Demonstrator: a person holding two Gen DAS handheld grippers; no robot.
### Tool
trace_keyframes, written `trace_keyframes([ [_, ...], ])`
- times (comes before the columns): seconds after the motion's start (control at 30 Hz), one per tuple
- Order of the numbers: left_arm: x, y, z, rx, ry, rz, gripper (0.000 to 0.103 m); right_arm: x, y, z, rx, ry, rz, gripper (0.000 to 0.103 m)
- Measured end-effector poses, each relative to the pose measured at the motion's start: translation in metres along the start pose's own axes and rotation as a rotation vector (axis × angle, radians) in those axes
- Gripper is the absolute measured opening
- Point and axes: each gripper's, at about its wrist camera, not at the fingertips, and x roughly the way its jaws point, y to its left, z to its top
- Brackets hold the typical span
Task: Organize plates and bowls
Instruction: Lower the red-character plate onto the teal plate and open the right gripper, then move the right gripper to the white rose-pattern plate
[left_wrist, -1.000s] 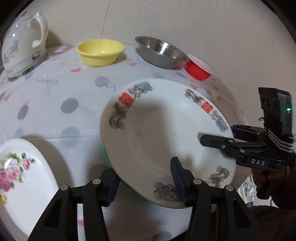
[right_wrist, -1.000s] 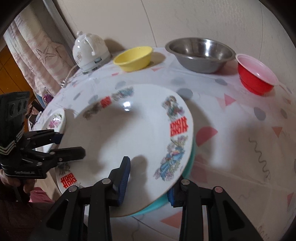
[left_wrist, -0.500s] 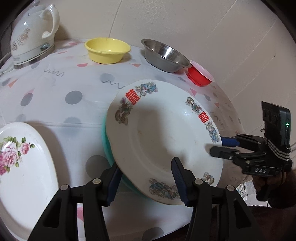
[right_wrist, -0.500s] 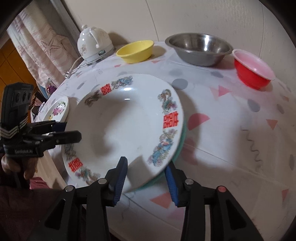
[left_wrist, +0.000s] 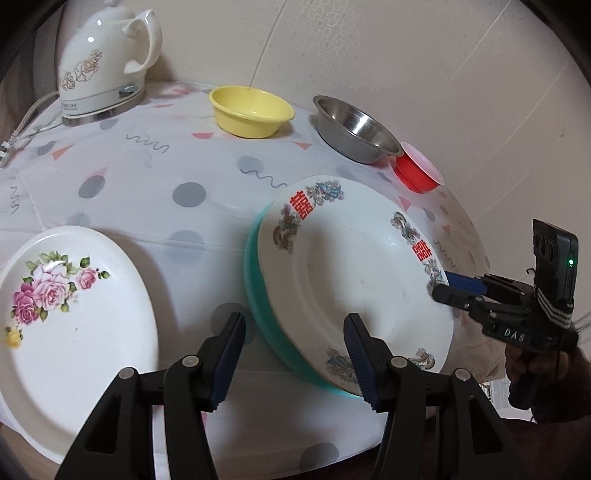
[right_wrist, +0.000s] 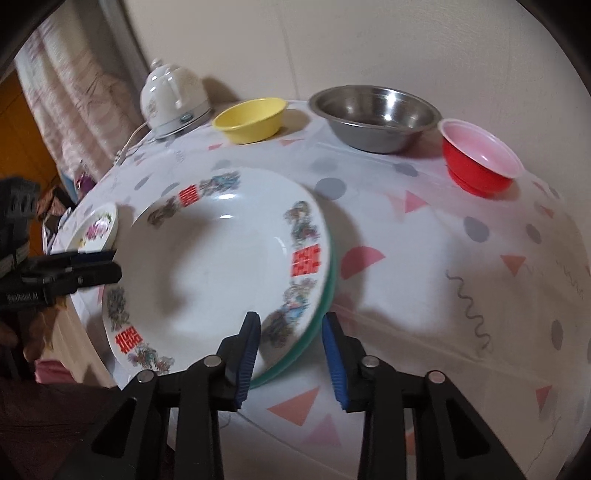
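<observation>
Right gripper (right_wrist: 291, 349) astride stacked rims, closing, not clamped — white dragon-and-red-character plate (right_wrist: 221, 258) over teal plate (right_wrist: 317, 325).

Teal plate (left_wrist: 258, 317) mostly hidden under dragon-pattern plate (left_wrist: 351, 273); only rim crescent shows. Rose plate (left_wrist: 74, 314) cut by left edge in left wrist view, half hidden behind dragon-pattern plate in right wrist view. Right wrist view motion-blurred: plate motifs smeared, lettering on left tool (right_wrist: 107, 264) unreadable. Red bowl (left_wrist: 417, 173) partly behind steel bowl (left_wrist: 354, 129). Kettle (left_wrist: 103, 70) label too small.
</observation>
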Motion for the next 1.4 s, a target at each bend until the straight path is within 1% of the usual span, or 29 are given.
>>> trace_keyframes([
  [0.07, 0.001, -0.004, 0.000, 0.009, 0.002, -0.006, 0.056, 0.001, 0.004, 0.000, -0.017, -0.001, -0.015, 0.032],
  [0.17, 0.004, -0.012, 0.000, 0.044, 0.015, -0.009, 0.056, 0.000, 0.003, -0.001, -0.023, 0.000, -0.011, 0.032],
  [0.23, 0.004, -0.015, 0.000, 0.049, 0.009, -0.010, 0.056, 0.000, 0.004, 0.000, -0.031, 0.001, -0.018, 0.032],
  [0.33, 0.002, -0.015, 0.001, 0.043, -0.002, -0.010, 0.057, -0.002, 0.008, -0.001, -0.057, 0.002, -0.030, 0.033],
  [0.47, 0.002, -0.012, 0.003, 0.017, -0.018, -0.014, 0.058, -0.004, 0.009, -0.001, -0.095, 0.012, -0.023, 0.033],
  [0.57, 0.001, -0.012, 0.004, 0.004, -0.024, 0.001, 0.058, -0.005, 0.003, 0.001, -0.068, 0.002, -0.026, 0.033],
  [0.67, -0.001, -0.013, 0.004, 0.004, -0.038, 0.013, 0.062, -0.011, -0.007, 0.003, -0.014, -0.030, -0.008, 0.034],
  [0.87, 0.002, -0.015, 0.003, 0.007, -0.027, 0.015, 0.062, -0.002, 0.004, 0.000, -0.059, -0.007, -0.003, 0.036],
  [1.0, 0.000, -0.019, 0.003, 0.016, -0.040, 0.023, 0.062, -0.009, -0.001, 0.004, -0.042, -0.034, -0.018, 0.036],
  [1.1, 0.001, -0.018, 0.001, 0.001, -0.038, 0.029, 0.063, -0.014, -0.007, 0.008, -0.022, -0.052, -0.020, 0.036],
  [1.17, 0.003, -0.019, -0.001, -0.003, -0.035, 0.030, 0.063, -0.013, -0.003, 0.008, -0.040, -0.047, 0.000, 0.036],
  [1.23, 0.000, -0.022, -0.002, 0.002, -0.046, 0.035, 0.063, -0.011, 0.003, 0.007, -0.070, -0.041, -0.005, 0.036],
  [1.33, -0.003, -0.025, -0.003, 0.002, -0.061, 0.046, 0.064, -0.012, 0.004, 0.008, -0.059, -0.053, 0.034, 0.036],
  [1.37, -0.002, -0.025, -0.003, -0.001, -0.063, 0.056, 0.064, -0.010, 0.005, 0.008, -0.065, -0.049, 0.035, 0.036],
  [1.4, -0.002, -0.025, -0.003, -0.005, -0.065, 0.078, 0.064, -0.009, 0.007, 0.009, -0.079, -0.058, 0.018, 0.036],
])
